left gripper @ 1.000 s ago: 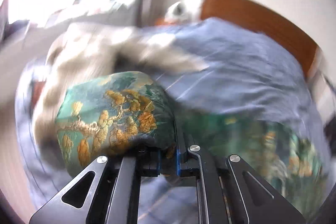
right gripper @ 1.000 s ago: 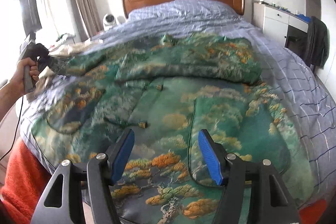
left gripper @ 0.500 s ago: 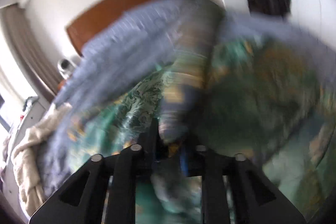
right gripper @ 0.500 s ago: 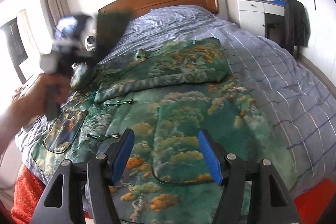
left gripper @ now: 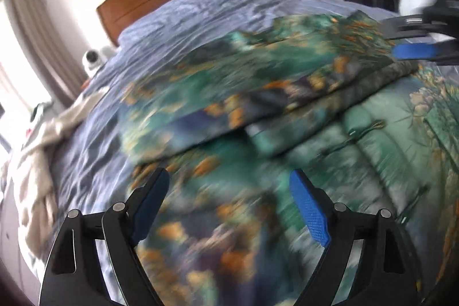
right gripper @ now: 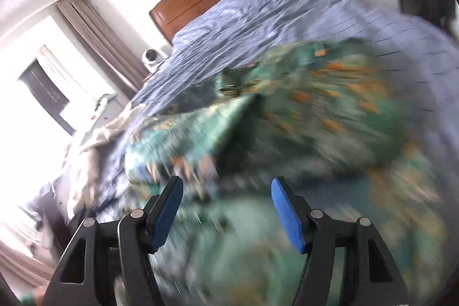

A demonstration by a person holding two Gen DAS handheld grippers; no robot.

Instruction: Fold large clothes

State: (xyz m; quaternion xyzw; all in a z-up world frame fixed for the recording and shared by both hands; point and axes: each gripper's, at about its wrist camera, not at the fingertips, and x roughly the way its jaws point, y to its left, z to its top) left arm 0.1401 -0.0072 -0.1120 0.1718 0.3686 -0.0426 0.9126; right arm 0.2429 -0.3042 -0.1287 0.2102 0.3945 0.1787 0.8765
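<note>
I am folding a big green coat (left gripper: 358, 151) with orange trees on it, and it is lying spread out on the bed (left gripper: 200, 19), over the blue checked cover. My left fingers (left gripper: 232, 208) are spread wide open and are holding nothing; they are hanging just over the near part of the coat. My right fingers (right gripper: 226, 214) are wide open too, with nothing between them, and they are pointing at the middle of the coat. In the left view I am also seeing the right tool off to the side, near the far edge of the cloth. One sleeve (left gripper: 272, 82) is lying folded across the top of the coat, so I am thinking the sleeve step is in hand or close to done. Both pictures are very blurry, so I cannot tell how neat that fold is. A pale blanket (left gripper: 37, 151) is bunched up at the side of the bed, apart from the coat. Next, I am guessing I need to pick an edge of the coat, close my fingers on it, and bring it over. Each side needs a good hold, or the slippery cloth may slide out of shape.
</note>
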